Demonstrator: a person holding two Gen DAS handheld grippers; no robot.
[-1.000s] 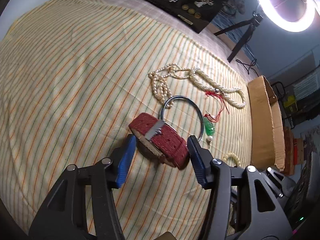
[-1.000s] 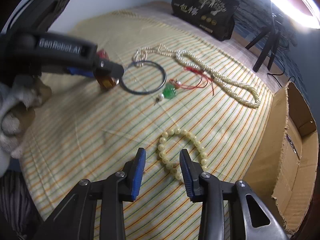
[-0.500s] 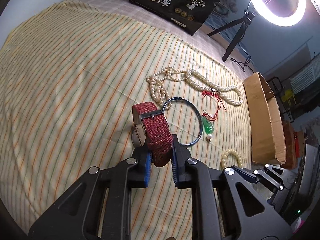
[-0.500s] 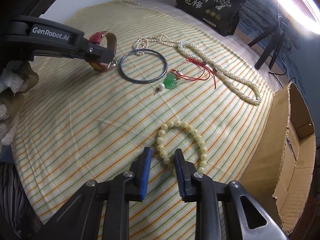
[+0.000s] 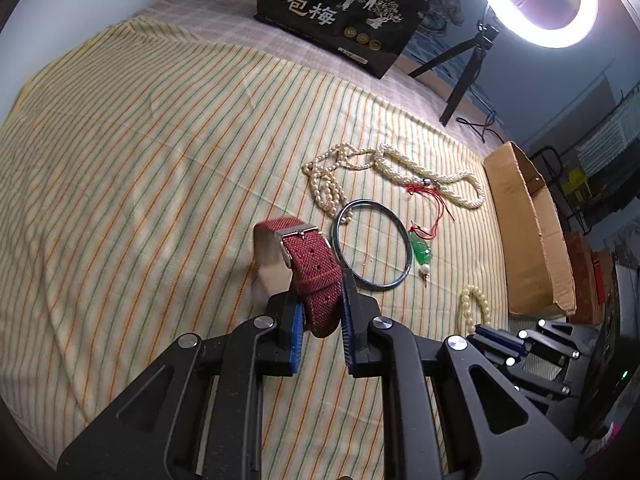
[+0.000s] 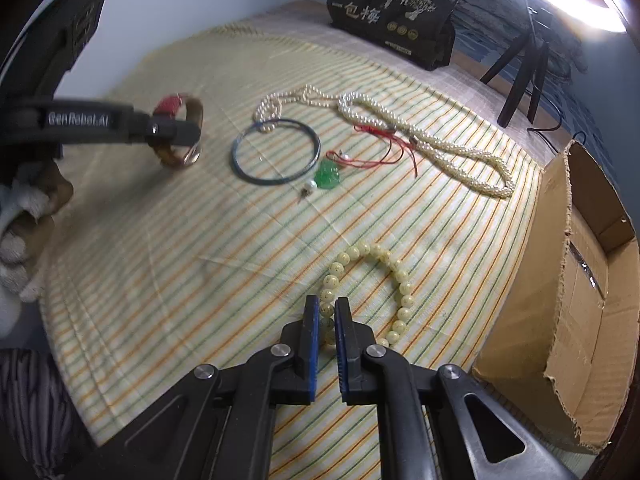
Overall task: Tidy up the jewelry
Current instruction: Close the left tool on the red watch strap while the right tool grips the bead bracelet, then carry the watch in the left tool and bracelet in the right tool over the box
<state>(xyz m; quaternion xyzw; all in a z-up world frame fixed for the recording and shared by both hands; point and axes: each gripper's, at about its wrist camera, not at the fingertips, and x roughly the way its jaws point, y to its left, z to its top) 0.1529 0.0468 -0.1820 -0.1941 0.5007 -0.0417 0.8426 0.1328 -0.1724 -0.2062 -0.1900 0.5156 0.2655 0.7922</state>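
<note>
Surface: we see a striped cloth [image 5: 160,168] covering the desk, with a black bag [image 5: 340,16] at the far edge and a ring light [image 5: 548,4] on a tripod behind it.
Box: we find an open cardboard box [image 6: 580,300] at the right edge of the cloth.
Left gripper: our left gripper [image 5: 320,320] pinches the red watch [image 5: 308,264] by its strap; the buckle end sticks up and away from us. In the right view we see the watch lifted off the cloth.
Right gripper: our right gripper [image 6: 327,320] is pressed onto the near side of the bead bracelet [image 6: 376,292], a bead or two between the blue pads; the rest of the loop lies on the cloth.
Bangle: we see a thin blue bangle [image 5: 374,244] flat on the cloth just right of the watch.
Pendant: a green pendant [image 5: 422,254] on red cord lies just beside the bangle.
Pearls: we see a long pearl necklace [image 5: 400,168] strung out beyond the bangle, one loop touching its far rim.
Hand: we glimpse a gloved hand [image 6: 20,232] at the left edge of the right view.
</note>
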